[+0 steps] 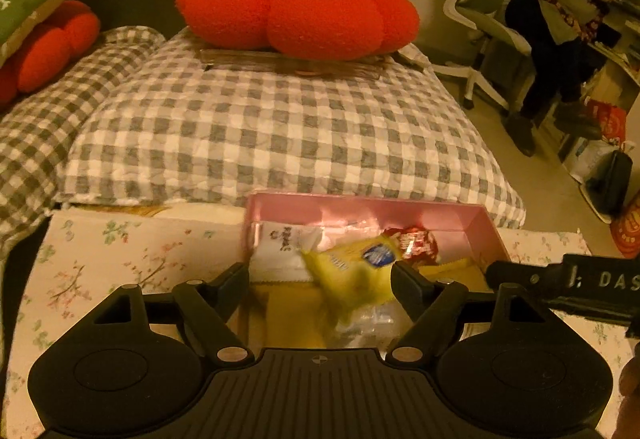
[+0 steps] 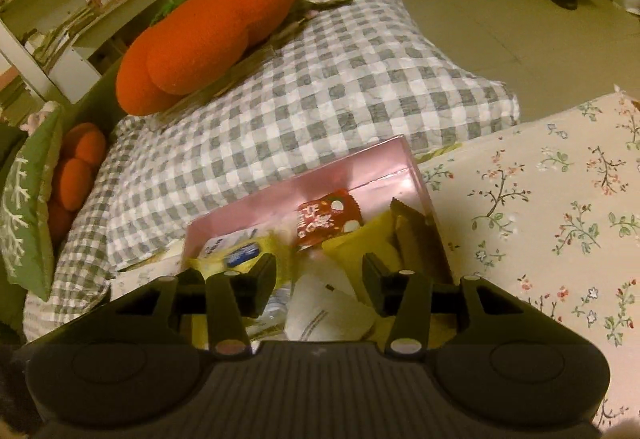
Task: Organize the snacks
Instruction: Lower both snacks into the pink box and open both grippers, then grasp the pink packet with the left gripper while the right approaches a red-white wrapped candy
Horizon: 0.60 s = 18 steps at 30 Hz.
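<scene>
Two grippers over one pink box (image 1: 486, 225) on the floral-cloth table (image 1: 120, 263), checked bedding (image 1: 280, 127) and orange cushion (image 1: 296, 7) behind it. Box holds the snacks: white packet (image 1: 280, 247), yellow packet (image 1: 352, 275), red packet (image 1: 416, 243). Left gripper (image 1: 320, 279) wide, straddling the yellow packet, pads clear. Right gripper (image 2: 320, 279) partly spread, empty, above a white packet (image 2: 328, 307).

Glossy pink box (image 1: 490, 227) with shiny smooth walls, crinkled glossy plastic snack wrappers (image 1: 352, 271) inside the box, matt floral cloth (image 1: 120, 251) under the box, quilted checked fabric (image 1: 280, 135) behind it, fuzzy plush orange cushion (image 1: 296, 7), matt black plastic left gripper (image 1: 320, 275).
</scene>
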Each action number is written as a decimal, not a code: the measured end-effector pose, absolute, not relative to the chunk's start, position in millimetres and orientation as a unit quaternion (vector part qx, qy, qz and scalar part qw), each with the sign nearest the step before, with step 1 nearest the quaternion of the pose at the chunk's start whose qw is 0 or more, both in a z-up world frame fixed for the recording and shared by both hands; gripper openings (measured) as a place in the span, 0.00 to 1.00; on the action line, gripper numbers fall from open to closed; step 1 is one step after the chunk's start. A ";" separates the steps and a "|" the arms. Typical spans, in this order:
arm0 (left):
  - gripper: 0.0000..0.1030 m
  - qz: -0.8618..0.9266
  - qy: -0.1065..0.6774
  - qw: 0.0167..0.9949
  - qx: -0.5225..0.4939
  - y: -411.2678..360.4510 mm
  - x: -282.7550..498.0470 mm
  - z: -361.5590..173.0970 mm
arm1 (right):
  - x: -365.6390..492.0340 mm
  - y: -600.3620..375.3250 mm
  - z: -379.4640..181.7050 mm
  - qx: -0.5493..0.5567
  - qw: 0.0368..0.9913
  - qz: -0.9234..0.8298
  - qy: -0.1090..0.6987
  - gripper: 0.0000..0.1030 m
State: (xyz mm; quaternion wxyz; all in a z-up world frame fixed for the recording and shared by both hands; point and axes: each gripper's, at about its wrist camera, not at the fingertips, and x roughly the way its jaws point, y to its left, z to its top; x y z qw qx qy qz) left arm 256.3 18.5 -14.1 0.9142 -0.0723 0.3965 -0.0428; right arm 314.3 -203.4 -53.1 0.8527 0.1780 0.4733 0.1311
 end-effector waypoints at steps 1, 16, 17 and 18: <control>0.77 -0.043 0.401 0.912 -0.072 18.9 253.3 -13.6 | 312.5 -202.9 -50.8 0.175 0.854 0.131 0.473 0.44; 0.78 -0.039 0.480 0.874 -0.069 12.7 179.9 -26.6 | 257.3 -201.9 -37.9 0.129 0.835 0.130 0.519 0.46; 0.78 -0.040 0.483 0.872 -0.069 10.9 173.4 -28.2 | 254.1 -200.7 -38.3 0.124 0.833 0.133 0.523 0.45; 0.78 -0.039 0.487 0.870 -0.069 9.3 167.8 -30.4 | 250.7 -199.9 -38.1 0.118 0.832 0.133 0.525 0.45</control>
